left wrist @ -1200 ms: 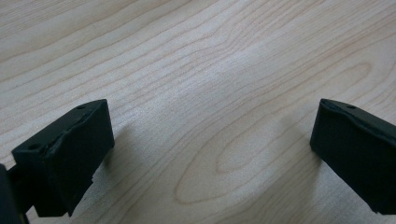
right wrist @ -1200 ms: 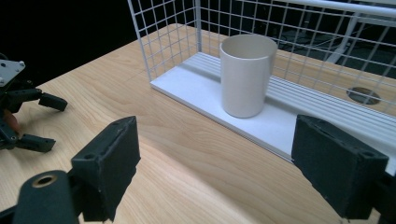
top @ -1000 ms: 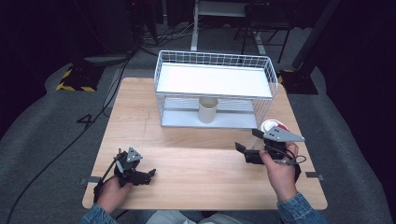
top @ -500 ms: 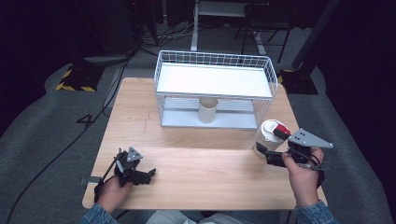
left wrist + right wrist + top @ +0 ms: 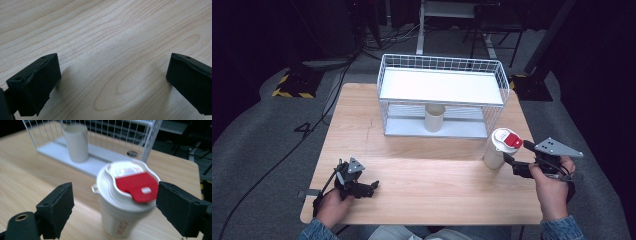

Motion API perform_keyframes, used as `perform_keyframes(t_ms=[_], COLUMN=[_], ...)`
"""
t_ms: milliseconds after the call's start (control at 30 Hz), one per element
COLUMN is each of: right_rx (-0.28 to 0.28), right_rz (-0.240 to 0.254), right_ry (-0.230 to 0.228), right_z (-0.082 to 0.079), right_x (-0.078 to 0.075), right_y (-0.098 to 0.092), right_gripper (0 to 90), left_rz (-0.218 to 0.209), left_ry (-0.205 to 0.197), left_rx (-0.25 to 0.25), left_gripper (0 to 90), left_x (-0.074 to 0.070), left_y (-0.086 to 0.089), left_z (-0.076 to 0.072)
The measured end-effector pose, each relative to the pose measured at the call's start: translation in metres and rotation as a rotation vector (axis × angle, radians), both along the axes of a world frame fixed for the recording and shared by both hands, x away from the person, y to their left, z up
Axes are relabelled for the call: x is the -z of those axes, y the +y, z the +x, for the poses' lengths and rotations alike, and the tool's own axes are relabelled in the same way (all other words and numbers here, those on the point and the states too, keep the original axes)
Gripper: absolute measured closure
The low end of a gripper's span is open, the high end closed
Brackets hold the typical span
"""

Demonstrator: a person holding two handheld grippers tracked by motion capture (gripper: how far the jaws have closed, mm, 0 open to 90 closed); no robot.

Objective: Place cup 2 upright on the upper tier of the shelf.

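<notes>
A white lidded cup (image 5: 498,151) with a red flap on its lid (image 5: 136,185) stands upright on the wooden table (image 5: 427,190) at the right. My right gripper (image 5: 516,156) is just to its right, open. In the right gripper view the cup (image 5: 120,220) stands between and just ahead of the right gripper's (image 5: 115,202) wide-spread jaws, which do not touch it. My left gripper (image 5: 371,186) rests low near the table's front left. Its own view shows the left gripper (image 5: 112,75) open over bare wood.
A white wire shelf (image 5: 439,62) stands at the back middle of the table. A beige open cup (image 5: 434,118) sits on its lower level (image 5: 57,148), with the beige cup (image 5: 76,142) behind the lidded one. Dark floor and cables surround the table.
My right gripper has drawn back to the right, away from the lidded cup, which now stands alone in front of it. The left gripper has not moved.
</notes>
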State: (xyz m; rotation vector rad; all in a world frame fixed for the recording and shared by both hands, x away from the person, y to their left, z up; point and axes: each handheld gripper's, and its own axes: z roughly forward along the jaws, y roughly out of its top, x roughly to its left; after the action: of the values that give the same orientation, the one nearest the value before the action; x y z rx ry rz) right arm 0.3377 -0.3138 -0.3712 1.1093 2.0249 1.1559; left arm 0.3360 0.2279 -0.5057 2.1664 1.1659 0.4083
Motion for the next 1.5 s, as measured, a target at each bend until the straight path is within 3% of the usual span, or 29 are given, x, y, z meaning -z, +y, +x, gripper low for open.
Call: perform_keyframes(t_ms=[67,167,500,700,1000,1500], right_rx=[-0.002,-0.002,0.036,0.015,0.014,0.031], right_rz=[-0.036,-0.026,-0.012,0.004,0.047,0.104], right_ry=[0.02,0.054,0.059,0.069,0.064,0.019], right_z=[0.0,0.001,0.011,0.018,0.029,0.042], right_x=[0.003,0.011,0.033,0.049,0.07,0.091], right_y=[-0.004,-0.007,-0.012,-0.013,-0.011,-0.005], right_gripper=[15.4,14.8,8.9,6.5,5.5,7.7], left_rz=[0.002,0.0,-0.003,0.0,0.002,0.001], left_ry=[-0.001,0.0,0.003,-0.001,-0.001,-0.001], left_rx=[0.0,0.0,-0.002,-0.001,0.0,-0.001], left_gripper=[0.1,0.1,0.1,0.0,0.1,0.1], left_x=[0.0,0.0,0.0,0.0,0.0,0.0], left_y=[0.0,0.0,0.0,0.0,0.0,0.0], left_z=[0.0,0.0,0.0,0.0,0.0,0.0])
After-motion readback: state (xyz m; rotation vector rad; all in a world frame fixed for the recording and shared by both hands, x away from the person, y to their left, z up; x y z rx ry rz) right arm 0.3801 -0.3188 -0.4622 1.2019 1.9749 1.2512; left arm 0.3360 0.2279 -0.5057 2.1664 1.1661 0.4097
